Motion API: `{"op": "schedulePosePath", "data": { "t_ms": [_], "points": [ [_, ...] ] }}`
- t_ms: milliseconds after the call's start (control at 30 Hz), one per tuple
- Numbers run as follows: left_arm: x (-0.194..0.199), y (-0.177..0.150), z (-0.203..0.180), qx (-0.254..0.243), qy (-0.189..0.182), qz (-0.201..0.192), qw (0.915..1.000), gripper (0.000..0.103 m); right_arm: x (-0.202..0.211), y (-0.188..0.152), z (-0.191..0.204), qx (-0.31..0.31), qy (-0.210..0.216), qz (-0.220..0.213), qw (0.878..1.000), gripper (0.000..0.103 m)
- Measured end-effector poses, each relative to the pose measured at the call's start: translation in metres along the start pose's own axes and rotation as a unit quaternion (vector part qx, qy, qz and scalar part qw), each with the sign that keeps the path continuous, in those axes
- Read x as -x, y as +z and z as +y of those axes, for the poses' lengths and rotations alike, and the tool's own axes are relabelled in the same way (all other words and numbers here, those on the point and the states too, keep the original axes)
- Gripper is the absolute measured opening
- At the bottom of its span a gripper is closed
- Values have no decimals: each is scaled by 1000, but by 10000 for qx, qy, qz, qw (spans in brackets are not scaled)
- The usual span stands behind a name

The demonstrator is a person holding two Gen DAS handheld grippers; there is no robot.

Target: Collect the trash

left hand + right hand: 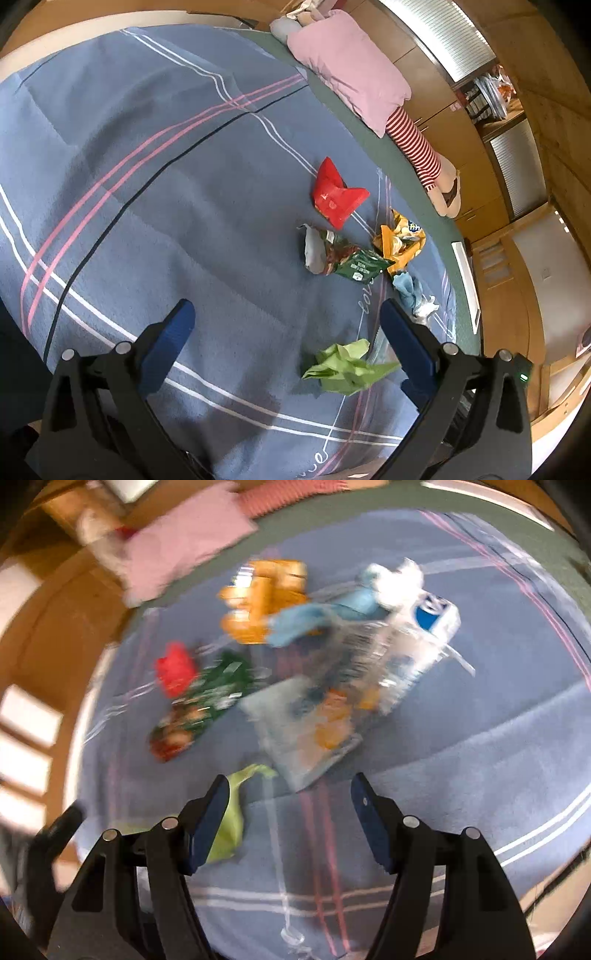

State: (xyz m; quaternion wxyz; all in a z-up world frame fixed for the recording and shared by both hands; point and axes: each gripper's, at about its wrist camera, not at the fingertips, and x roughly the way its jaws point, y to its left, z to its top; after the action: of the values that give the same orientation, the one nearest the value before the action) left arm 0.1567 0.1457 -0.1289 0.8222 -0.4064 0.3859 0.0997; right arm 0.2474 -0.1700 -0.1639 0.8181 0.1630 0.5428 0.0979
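Both claws spread, nothing pinched. Left claw (pixel 286 314) hangs over the blue striped bedspread (pixel 147 184); right claw (pixel 290 790) likewise, its view smeared by motion.

Trash lies in a loose cluster on the bed, toward the pillow side:
- green crumpled paper (pixel 345 367), nearest, just inside the left claw's right finger
- red wrapper (pixel 336 197), farthest out
- green snack bag (pixel 343 258) with a grey scrap touching it
- orange chip bag (pixel 400 240), just beside the green one
- light blue cloth or tissue wad (pixel 410 291), near the bed edge

Right wrist view adds a clear plastic bag (pixel 332 701) lying flat among these, apparently with wrappers already inside; too blurred to tell where its mouth is.

Your likely step: take the green paper first.
- Centre it between the left fingers; it sits off to the right now.
- Come down until the tips press lightly into the bedspread, or the paper slides away.
- Close on the thickest crumple, not the thin trailing flap.
- Watch you don't pinch the bedspread too.
- Steady the right claw before reaching for the plastic bag.

The pink pillow (pixel 351 70) is not trash.
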Motion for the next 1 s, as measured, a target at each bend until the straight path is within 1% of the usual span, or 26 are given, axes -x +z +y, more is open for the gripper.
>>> {"op": "schedulePosePath", "data": {
  "t_ms": [33, 67, 100, 133, 167, 200, 267, 300, 333, 367, 400, 433, 500, 633, 667, 733, 800, 867, 1000],
  "points": [
    [-1, -1, 0, 3, 10, 12, 10000, 100, -6, -1, -3, -197, 5, -3, 9998, 73],
    [-1, -1, 0, -1, 16, 20, 10000, 100, -15, 5, -11, -598, 170, -6, 9981, 76],
    [-2, -1, -1, -10, 17, 27, 10000, 100, -20, 7, -14, -776, 211, 2, 9968, 77],
    [-2, -1, -1, -21, 17, 30, 10000, 100, -26, 11, -17, -941, 167, 18, 9954, 77],
    [-2, -1, -1, -27, 18, 29, 10000, 100, -34, 15, -20, -1098, 21, -10, 9940, 77],
    [-3, -1, -1, -25, 17, 27, 10000, 100, -36, 17, -21, -1111, -11, -84, 9938, 77],
    [-3, -1, -1, -19, 16, 25, 10000, 100, -37, 20, -16, -932, -77, -242, 9953, 75],
    [-3, -1, -1, -12, 14, 20, 10000, 100, -37, 21, -13, -809, -152, -291, 9962, 64],
    [-2, -1, -1, -6, 12, 16, 10000, 100, -37, 20, -11, -723, -137, -287, 9969, 53],
    [-2, -1, -1, -1, 7, 14, 10000, 100, -38, 18, -11, -692, -80, -241, 9973, 33],
    [-2, -1, 0, 5, 1, 12, 10000, 100, -39, 16, -11, -662, 10, -156, 9977, 19],
    [-2, -1, 0, 14, 1, 8, 10000, 100, -38, 13, -12, -637, 43, -119, 9979, 15],
    [-1, -1, 0, 19, 0, -3, 10000, 100, -33, 7, -13, -481, 80, -132, 9987, 10],
    [0, -1, 1, 31, 9, -39, 10000, 100, -13, -2, -13, -68, 98, -251, 9996, 9],
    [0, -1, 1, 40, 11, -44, 10000, 100, -3, -7, -12, 114, 97, -285, 9995, 9],
    [0, -1, 1, 49, 15, -51, 10000, 100, 5, -14, -10, 351, 98, -270, 9990, 9],
    [0, -1, 1, 45, 28, -53, 10000, 100, 14, -23, -6, 694, 42, -188, 9974, 9],
    [0, -1, 1, 41, 33, -54, 10000, 100, 21, -33, -4, 928, 115, -62, 9956, 9],
    [0, -1, 1, 40, 33, -54, 10000, 100, 31, -50, -4, 1077, 313, 95, 9936, 9]
  ]
}}
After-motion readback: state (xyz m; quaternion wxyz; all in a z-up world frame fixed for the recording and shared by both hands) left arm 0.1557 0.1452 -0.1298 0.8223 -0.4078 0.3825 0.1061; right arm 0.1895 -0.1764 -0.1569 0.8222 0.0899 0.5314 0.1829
